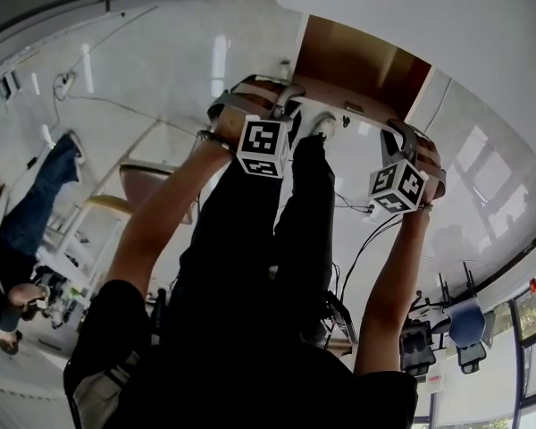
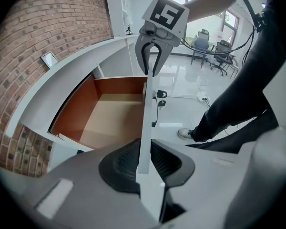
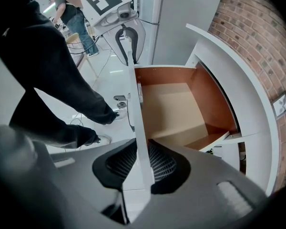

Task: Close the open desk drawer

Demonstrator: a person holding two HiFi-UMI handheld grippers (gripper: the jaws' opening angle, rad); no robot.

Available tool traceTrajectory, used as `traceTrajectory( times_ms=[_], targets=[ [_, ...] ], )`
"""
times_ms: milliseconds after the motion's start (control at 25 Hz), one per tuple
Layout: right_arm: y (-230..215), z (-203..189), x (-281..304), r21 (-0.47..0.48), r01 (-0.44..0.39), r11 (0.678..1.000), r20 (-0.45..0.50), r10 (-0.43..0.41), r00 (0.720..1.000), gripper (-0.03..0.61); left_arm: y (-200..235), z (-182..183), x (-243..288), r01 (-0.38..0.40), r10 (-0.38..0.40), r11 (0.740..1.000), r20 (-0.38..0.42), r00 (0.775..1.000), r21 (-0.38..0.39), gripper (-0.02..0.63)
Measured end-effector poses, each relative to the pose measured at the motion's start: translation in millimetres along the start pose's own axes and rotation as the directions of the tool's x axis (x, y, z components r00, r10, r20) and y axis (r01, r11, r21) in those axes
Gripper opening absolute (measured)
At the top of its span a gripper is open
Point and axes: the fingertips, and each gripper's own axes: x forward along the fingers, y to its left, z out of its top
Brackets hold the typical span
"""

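**Both grippers clamped on the front of the pulled-out drawer**

The left gripper (image 2: 145,163) has its fingers closed down on the thin white drawer front (image 2: 147,118), with the ribbed black pads pressing on either face of its top edge. The right gripper (image 3: 142,168) holds the same edge further along, closed just as narrowly. Each shows in the other's view straddling the far end of the panel.

The drawer (image 3: 174,111) stands well out of the curved white desk (image 2: 62,78). Its side walls are reddish-brown and its bottom is pale tan. A small dark fitting (image 2: 160,94) hangs at the front's outer face; what it is cannot be made out.

A brick wall (image 2: 43,27) rises behind the desk, and a small frame (image 2: 48,59) sits on the desk top beside it. Just outside the drawer front stand the person's legs (image 2: 238,99) in dark trousers, with a light shoe (image 2: 185,134) on the glossy floor (image 2: 181,80) among cables (image 1: 361,250). Farther off are office chairs (image 2: 200,44) by the windows and another person (image 3: 78,13).
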Motion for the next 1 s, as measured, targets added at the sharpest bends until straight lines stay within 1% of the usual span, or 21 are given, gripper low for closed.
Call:
traceTrajectory(
  times_ms=[120, 280, 480, 640, 840, 1000],
  targets=[
    [-1, -2, -7, 0.004, -0.027, 1.0, -0.016, 0.027, 1.0, 0.08, 0, 6, -6, 0.008, -0.009, 1.0, 0.015, 1.0, 0.007, 0.084],
    [-4, 1, -6, 0.008, -0.033, 0.999, -0.017, 0.034, 0.999, 0.08, 3, 4, -5, 0.028, -0.028, 1.0, 0.019, 0.999, 0.008, 0.083],
    [-9, -7, -12, -0.014, -0.044, 0.999, 0.002, 0.044, 0.999, 0.078, 7, 15, -6, 0.021, -0.021, 1.0, 0.013, 1.0, -0.004, 0.084],
    [-11, -3, -13, -0.035, -0.047, 0.998, 0.018, 0.047, 0.999, 0.077, 10, 13, -8, 0.014, -0.014, 1.0, 0.009, 1.0, -0.009, 0.084],
    [-19, -5, -17, -0.054, -0.043, 0.998, 0.041, 0.045, 0.998, 0.077, 16, 18, -10, 0.002, -0.002, 1.0, -0.011, 1.0, -0.029, 0.086],
    [-23, 1, -15, -0.06, -0.037, 0.998, 0.064, 0.04, 0.997, 0.077, 25, 13, -11, -0.016, 0.015, 0.999, -0.027, 1.0, -0.031, 0.089]
  ],
)
